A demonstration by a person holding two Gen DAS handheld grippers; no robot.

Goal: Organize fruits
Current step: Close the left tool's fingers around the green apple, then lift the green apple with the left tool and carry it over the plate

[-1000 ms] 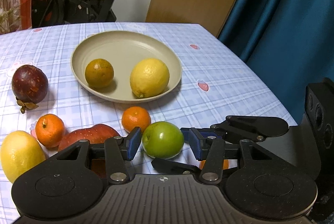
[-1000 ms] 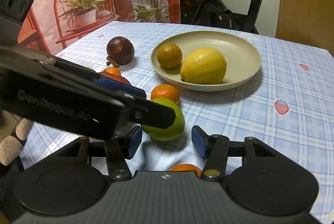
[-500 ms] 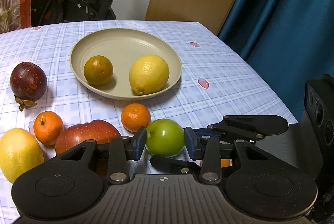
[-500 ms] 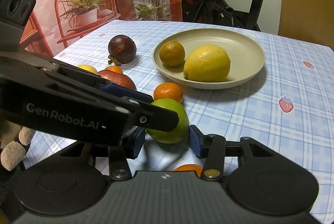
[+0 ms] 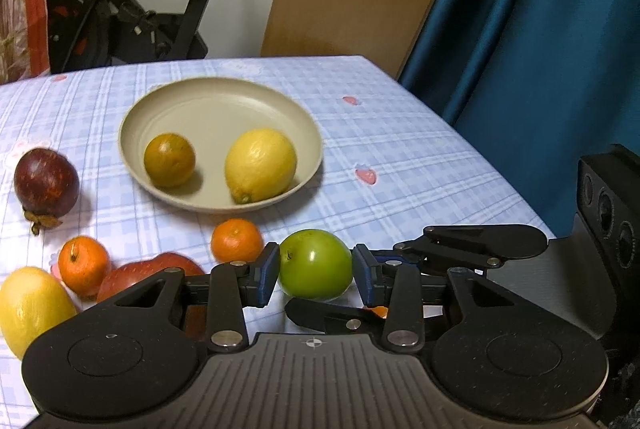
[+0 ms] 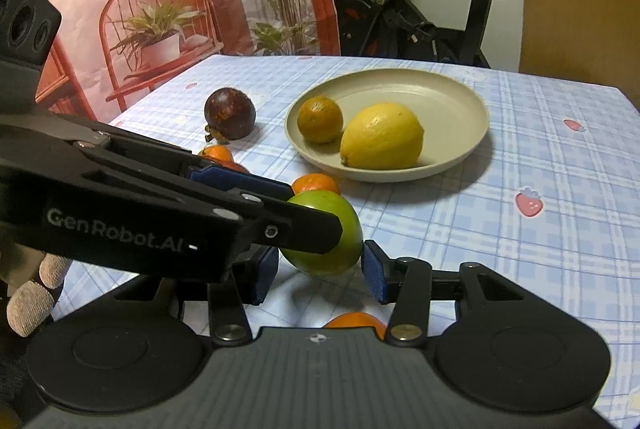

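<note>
Left gripper [image 5: 315, 272] has clamped the green apple [image 5: 315, 264] near the tabletop's front edge; right gripper [image 6: 320, 271] is narrowed around an orange [image 6: 354, 324], grip unclear. Next, probably lift the apple over the plate [image 5: 168, 101] rim.

The plate [image 5: 208, 101] looks like matt beige plastic or glazed ware; which one cannot be told. On it lies a lemon [image 5: 260, 165] with dull, pitted skin. Near the plate's front rim, the green fruit [image 5: 316, 265] is smooth and glossy. The table [image 5: 400, 165] wears a smooth checked covering. The left hand-held gripper [image 5: 316, 273] has matt black plastic, blue pads and bright metal pins.
</note>
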